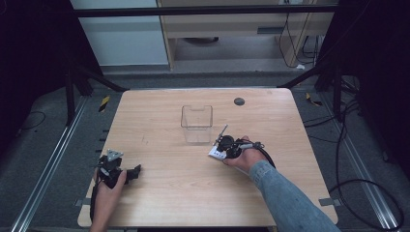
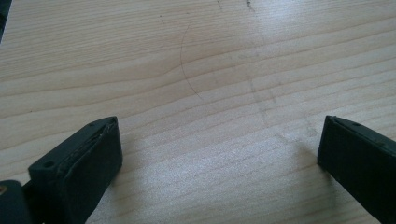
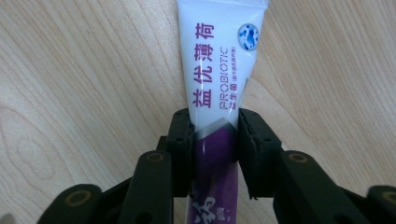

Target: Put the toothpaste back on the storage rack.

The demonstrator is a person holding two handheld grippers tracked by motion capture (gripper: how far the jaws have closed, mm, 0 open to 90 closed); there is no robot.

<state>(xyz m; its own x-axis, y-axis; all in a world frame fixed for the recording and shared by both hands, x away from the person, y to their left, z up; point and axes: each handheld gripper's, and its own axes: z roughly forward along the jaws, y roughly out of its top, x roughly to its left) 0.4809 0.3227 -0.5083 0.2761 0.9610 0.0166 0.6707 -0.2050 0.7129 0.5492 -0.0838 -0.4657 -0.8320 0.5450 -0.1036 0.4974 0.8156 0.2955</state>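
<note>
The tube (image 3: pixel 219 93) lay flat on the counter (image 1: pixel 169 193), just toward five o'clock of the clear container (image 1: pixel 197 123) near the counter's middle. It was a soft squeeze tube, white along its upper length with purple Chinese characters and the word PROBIOTIC, a small blue round mark near the crimped flat end, and a purple band lower down. The right gripper (image 3: pixel 215 140) had it pinched across that purple band, its fingers (image 3: pixel 180 140) pressed against both sides so the tube ran straight out between them. Judging by this, the grasp was made but the lift was not: the tube rested on the wood, and carrying it to the container, probably the intended place, remained to be done. In the high view the right gripper (image 1: pixel 223 145) sat over the tube's white end, the hand behind it at four o'clock. The left gripper (image 1: pixel 124 173) waited well apart near the counter's eight o'clock edge, its fingers (image 2: pixel 88 163) spread wide over bare wood with nothing between them. The container stood empty and upright.
</note>
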